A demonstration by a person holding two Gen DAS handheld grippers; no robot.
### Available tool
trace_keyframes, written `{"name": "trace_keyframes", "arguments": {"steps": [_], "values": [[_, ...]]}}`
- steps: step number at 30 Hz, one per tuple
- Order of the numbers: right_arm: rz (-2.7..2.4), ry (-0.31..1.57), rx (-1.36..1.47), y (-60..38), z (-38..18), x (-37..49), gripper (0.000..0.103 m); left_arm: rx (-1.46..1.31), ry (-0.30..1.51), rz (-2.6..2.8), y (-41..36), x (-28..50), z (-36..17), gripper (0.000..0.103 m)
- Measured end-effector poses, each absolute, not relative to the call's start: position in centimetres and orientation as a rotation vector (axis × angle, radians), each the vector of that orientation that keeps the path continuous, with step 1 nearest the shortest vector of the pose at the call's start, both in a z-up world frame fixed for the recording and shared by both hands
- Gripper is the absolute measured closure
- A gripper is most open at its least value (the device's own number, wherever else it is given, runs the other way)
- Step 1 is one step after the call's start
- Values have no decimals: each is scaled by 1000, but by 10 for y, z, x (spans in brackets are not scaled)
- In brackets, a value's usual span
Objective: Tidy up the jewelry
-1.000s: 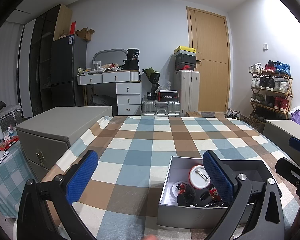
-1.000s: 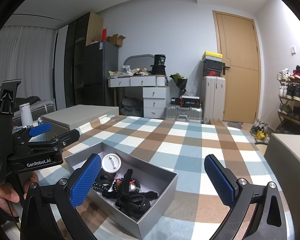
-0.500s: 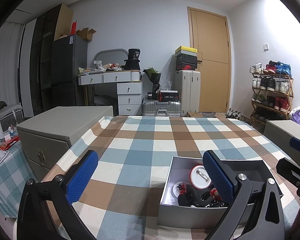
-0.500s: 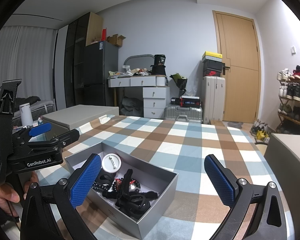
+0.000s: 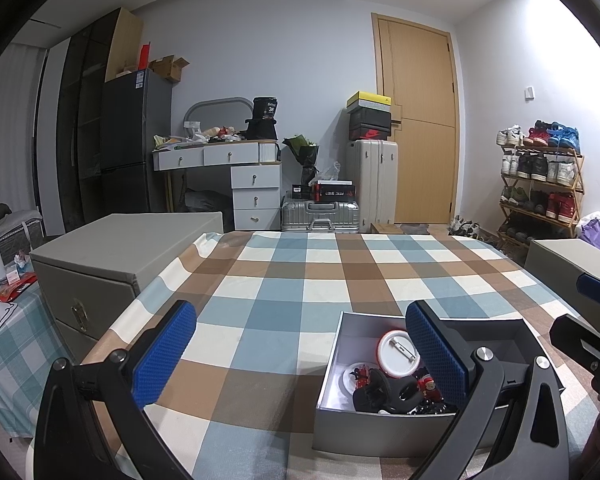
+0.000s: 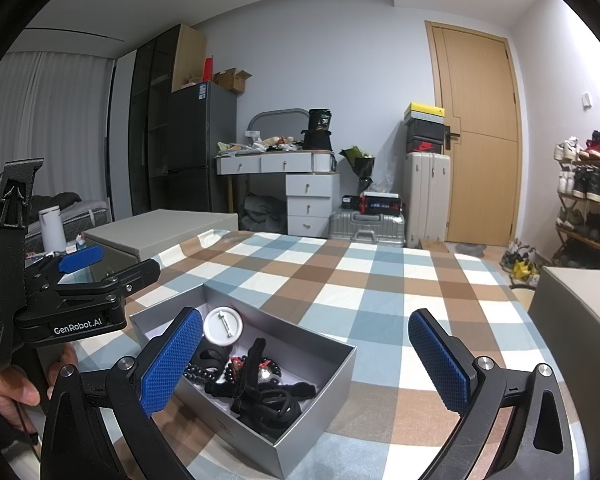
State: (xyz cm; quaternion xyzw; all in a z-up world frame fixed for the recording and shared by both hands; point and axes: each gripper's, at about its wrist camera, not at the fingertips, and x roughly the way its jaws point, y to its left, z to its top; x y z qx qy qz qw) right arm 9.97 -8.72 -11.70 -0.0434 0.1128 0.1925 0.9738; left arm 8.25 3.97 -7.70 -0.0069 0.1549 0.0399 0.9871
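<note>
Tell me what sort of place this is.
Likely a lived-in bedroom or studio flat: a vanity desk with mirror, a shoe rack, suitcases by the door, and a fridge.

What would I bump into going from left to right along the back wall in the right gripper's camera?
Curtain → dark fridge → dresser with drawers → tall pale suitcase → wooden door → shoe rack.
</note>
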Motion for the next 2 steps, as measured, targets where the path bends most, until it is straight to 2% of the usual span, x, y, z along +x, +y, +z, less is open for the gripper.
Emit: {"name": "trace_keyframes", "arguments": {"steps": [2], "values": [[388,228,-87,-87,-117,99,0,-15,311,81,40,82,-77,1]]}}
